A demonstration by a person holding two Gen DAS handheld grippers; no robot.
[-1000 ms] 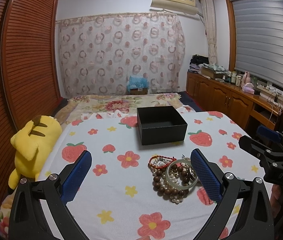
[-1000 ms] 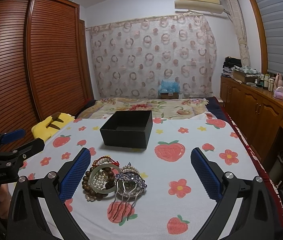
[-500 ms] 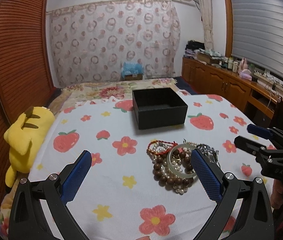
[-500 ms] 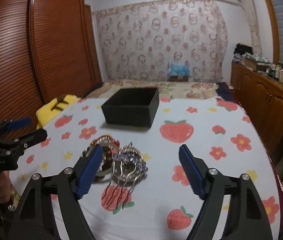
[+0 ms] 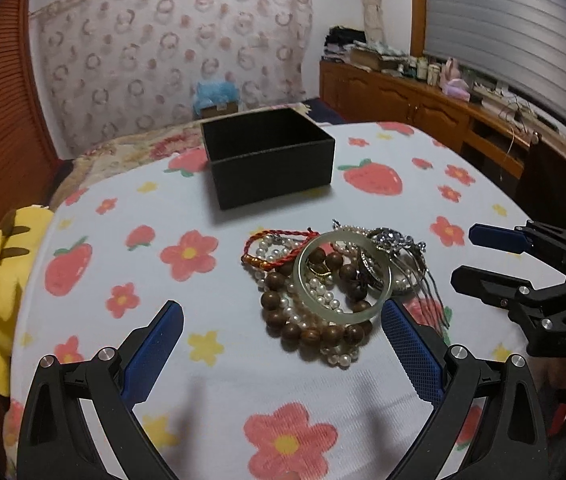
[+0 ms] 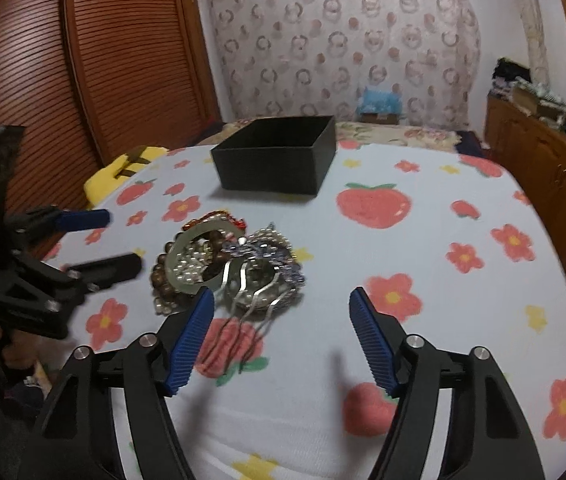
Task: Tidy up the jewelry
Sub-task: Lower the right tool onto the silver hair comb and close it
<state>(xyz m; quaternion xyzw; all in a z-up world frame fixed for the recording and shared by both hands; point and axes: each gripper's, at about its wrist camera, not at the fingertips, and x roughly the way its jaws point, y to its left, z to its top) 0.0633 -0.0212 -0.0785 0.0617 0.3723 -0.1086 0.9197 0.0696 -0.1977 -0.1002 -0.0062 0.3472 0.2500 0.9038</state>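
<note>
A pile of jewelry lies on the flowered cloth: a pale green bangle [image 5: 343, 276], brown wooden beads [image 5: 307, 332], white pearls [image 5: 323, 296], a red cord bracelet [image 5: 271, 244] and a silver hair comb [image 5: 415, 268]. The pile [image 6: 227, 264] and comb [image 6: 255, 296] also show in the right wrist view. An open black box [image 5: 269, 160] [image 6: 277, 160] stands beyond it. My left gripper [image 5: 283, 344] is open and empty, just in front of the pile. My right gripper [image 6: 281, 336] is open and empty, its left finger near the comb's teeth.
A yellow plush toy [image 5: 3, 272] lies at the cloth's left edge. A slatted wooden wardrobe [image 6: 63, 80] stands on the left, wooden cabinets [image 5: 423, 108] on the right. The right gripper shows in the left wrist view [image 5: 523, 272], the left gripper in the right wrist view [image 6: 63, 248].
Both grippers have moved forward and lower toward the jewelry pile. The right gripper's jaws have narrowed. Nothing has been picked up.
</note>
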